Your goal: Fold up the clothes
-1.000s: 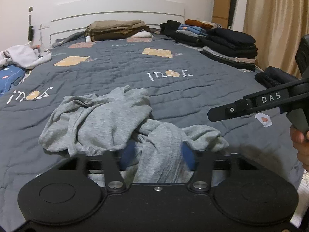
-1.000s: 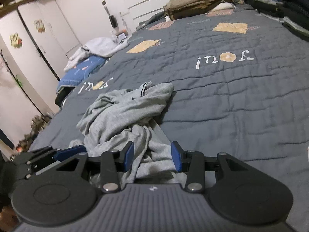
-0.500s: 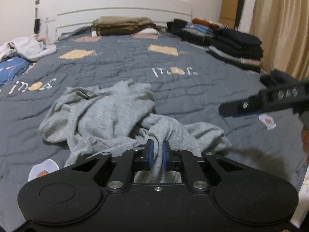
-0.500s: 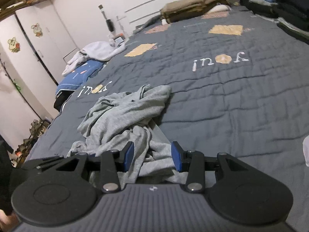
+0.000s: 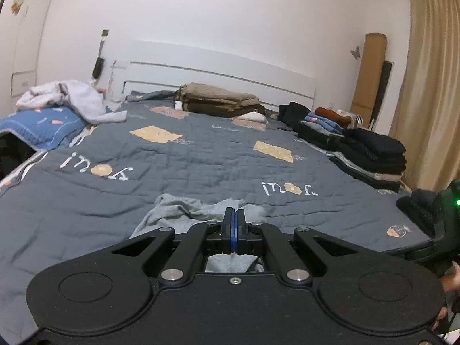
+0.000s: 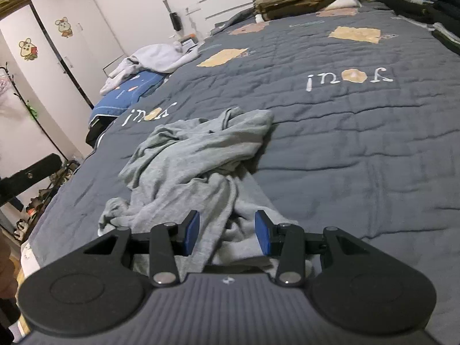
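Since the earlier frame the left tool point(image 5: 233, 227) has closed its blue pads fully together and lifted, so the headboard point(image 5: 218, 70) and wall now fill more of its view; whether a fold of the grey garment point(image 6: 198, 155) is pinched between the pads cannot be told. The right tool point(image 6: 227, 231) stands partly open, its pads either side of a ridge of the garment without pressing on it. The garment lies crumpled on the grey quilt point(image 6: 359, 132) near the bed's foot.
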